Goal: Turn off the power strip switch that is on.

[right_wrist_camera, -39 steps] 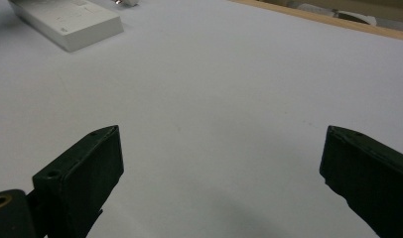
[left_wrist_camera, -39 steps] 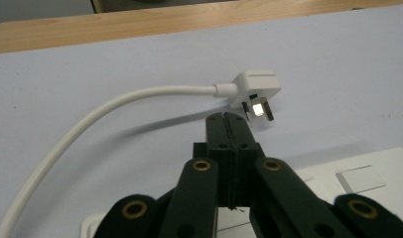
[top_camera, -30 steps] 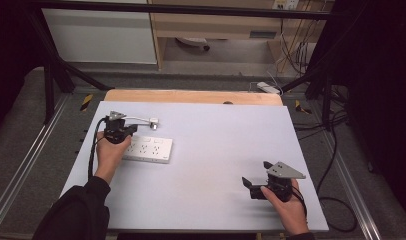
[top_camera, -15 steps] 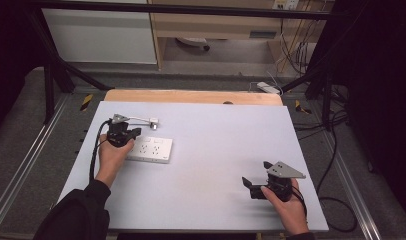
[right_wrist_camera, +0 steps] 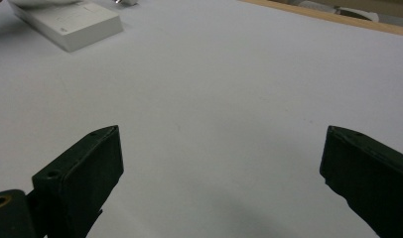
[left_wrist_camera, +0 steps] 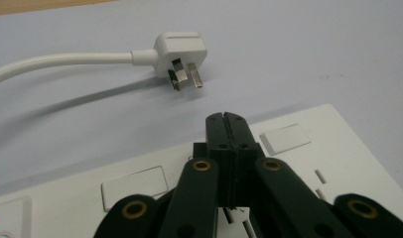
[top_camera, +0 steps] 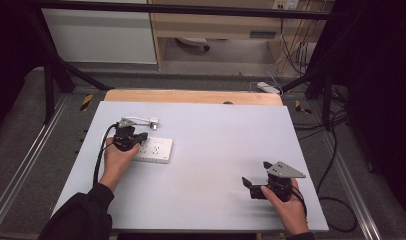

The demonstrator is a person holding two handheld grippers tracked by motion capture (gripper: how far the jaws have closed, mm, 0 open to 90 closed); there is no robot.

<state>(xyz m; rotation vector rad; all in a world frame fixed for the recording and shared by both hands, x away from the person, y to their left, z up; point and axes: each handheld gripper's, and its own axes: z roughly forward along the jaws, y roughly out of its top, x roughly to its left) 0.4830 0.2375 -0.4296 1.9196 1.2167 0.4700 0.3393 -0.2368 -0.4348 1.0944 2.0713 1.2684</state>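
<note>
Left gripper [left_wrist_camera: 227, 119]: nearest to us in the left gripper view, its jaws are pressed flat together with nothing between them, and the tips hang over the power strip.
Power strip [left_wrist_camera: 308, 163]: we judge it a stiff, hard plastic block, light enough to slide on the smooth table if pushed from one side; we would pin it from above or take it across its short sides.
Plug [left_wrist_camera: 182, 52]: just beyond the strip's far edge, lying on its side with the metal pins pointing back toward the strip, free of any socket.
Plug, handling: we judge it small, rigid and a bit slick; the flat sides of its white body look like the best place to pinch, never the pins.
Cord [left_wrist_camera: 55, 62]: it runs off to the left of the plug, and we expect it to be springy enough to tug the plug off line.
Left gripper view, extra: here we get the pins and the socket slots, which the high view leaves too small to read.
Right gripper [top_camera: 261, 186]: near the front right of the table [top_camera: 221, 150] in the high view, jaws spread wide and empty, well apart from the strip.
Right gripper view, extra: it shows one end of the strip far off at upper left, across bare table.
</note>
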